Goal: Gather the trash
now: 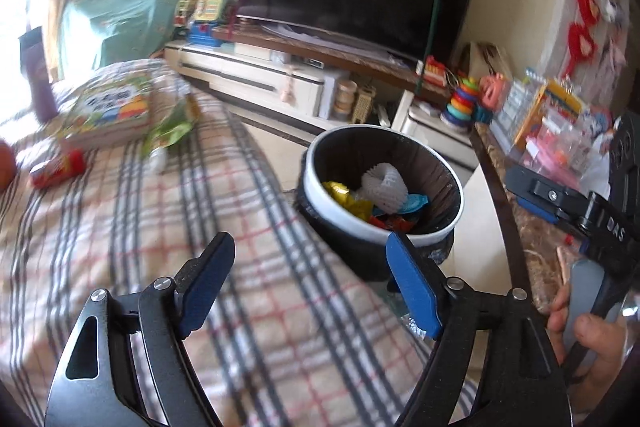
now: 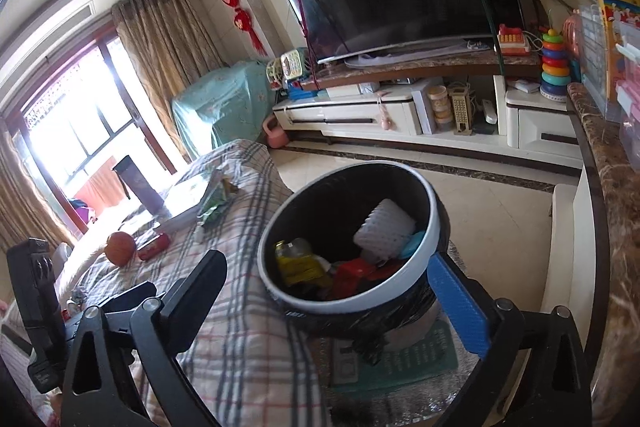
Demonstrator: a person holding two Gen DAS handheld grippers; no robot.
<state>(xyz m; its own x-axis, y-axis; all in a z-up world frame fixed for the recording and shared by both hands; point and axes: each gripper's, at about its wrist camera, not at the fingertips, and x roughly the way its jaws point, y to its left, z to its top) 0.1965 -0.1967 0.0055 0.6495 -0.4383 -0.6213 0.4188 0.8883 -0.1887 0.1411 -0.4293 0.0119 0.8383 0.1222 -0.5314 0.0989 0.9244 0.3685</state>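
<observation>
I'm holding both tools wide open and empty: left tool (image 1: 310, 259), right tool (image 2: 332, 275). Bin (image 1: 436, 233) mid-frame is already holding wrappers. Green wrapper (image 1: 172, 131) and red packet (image 1: 58, 171) are still lying on the bed (image 1: 160, 227), upper left.

Both claws are built alike: black metal linkage arms with triangular cut-outs and round silver pivot screws, each finger faced with a blue ribbed pad. The left claw (image 1: 310, 259) shows this plainly, as does the right claw (image 2: 334, 279). The right unit's black body carries white lettering "DAS" and a grey handle.
</observation>
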